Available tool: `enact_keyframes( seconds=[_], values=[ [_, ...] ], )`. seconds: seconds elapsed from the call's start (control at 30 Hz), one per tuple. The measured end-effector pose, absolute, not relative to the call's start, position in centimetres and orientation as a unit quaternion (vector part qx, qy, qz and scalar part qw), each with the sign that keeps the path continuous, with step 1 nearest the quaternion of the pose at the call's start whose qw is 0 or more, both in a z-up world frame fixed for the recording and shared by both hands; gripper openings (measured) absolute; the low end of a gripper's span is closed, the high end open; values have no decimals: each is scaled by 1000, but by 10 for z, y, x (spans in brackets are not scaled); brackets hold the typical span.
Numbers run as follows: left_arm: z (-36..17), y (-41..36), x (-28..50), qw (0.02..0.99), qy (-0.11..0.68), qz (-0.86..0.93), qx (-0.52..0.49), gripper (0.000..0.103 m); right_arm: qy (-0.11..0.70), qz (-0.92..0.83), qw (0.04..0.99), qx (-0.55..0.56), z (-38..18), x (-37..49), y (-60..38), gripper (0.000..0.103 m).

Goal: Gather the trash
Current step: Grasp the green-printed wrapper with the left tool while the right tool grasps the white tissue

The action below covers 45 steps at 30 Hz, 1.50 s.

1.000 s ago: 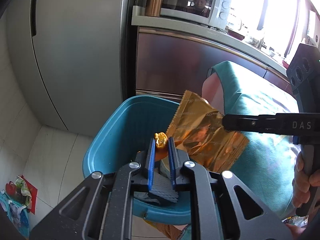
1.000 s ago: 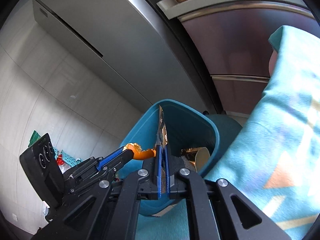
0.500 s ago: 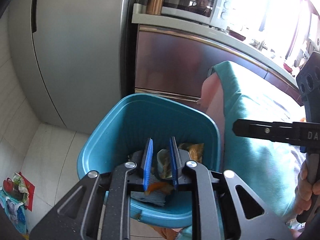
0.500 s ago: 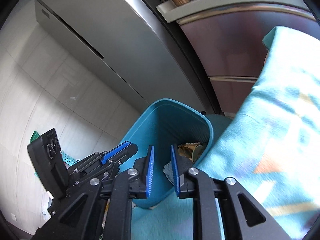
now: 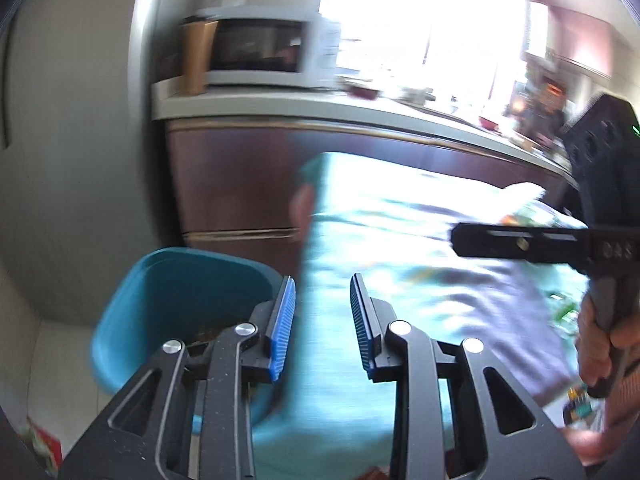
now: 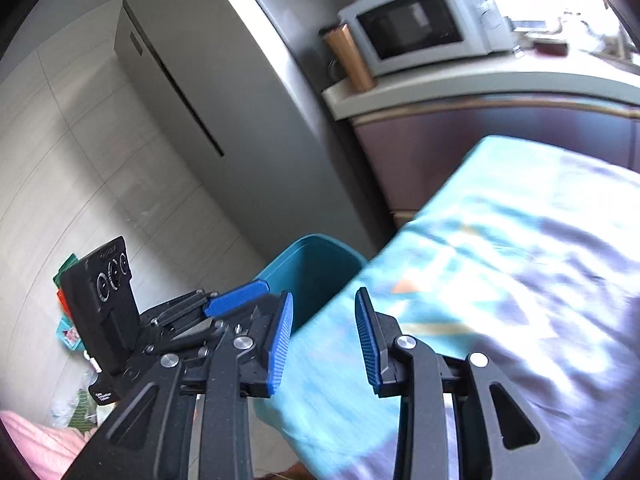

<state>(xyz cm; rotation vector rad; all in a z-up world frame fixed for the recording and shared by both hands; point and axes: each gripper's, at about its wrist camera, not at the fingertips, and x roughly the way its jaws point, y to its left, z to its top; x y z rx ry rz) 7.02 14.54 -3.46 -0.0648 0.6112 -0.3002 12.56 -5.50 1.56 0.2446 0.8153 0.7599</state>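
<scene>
My left gripper (image 5: pixel 322 322) and right gripper (image 6: pixel 324 334) are matte black linkages with round silver screws and ribbed blue pads (image 6: pixel 280 340). Beside my tool, the other's black side bar carries pale letters, and its box has three round sockets.

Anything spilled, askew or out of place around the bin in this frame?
Yes: wrappers and packets lie on the floor by the wall, left of the blue bin, not in it. More packets sit on the teal cloth. Both tongs are open and empty.
</scene>
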Motion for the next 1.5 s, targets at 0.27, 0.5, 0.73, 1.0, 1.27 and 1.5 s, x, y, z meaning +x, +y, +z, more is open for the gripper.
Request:
enact_keyframes(
  seconds=[0.27,0.5,0.73,1.0,1.27,1.5],
  values=[
    [-31,43,50,911,300,-284,3,38,347,272,887,138,29,87,-152,31],
    [-41,-30,39,870,323,-372,9,42,332,182,907,182,20,66,-235,32],
    [-60,-85,45,833,363,-416,21,50,342,142,904,212,-3,70,-275,32],
    [-78,-107,61,808,408,-425,2,57,345,128,903,221,-19,97,-280,37],
    [-82,-119,62,802,414,-431,14,57,375,125,897,198,-38,111,-268,41],
    [-84,-126,60,805,410,-428,32,54,399,107,893,176,-47,125,-254,43]
  ],
)
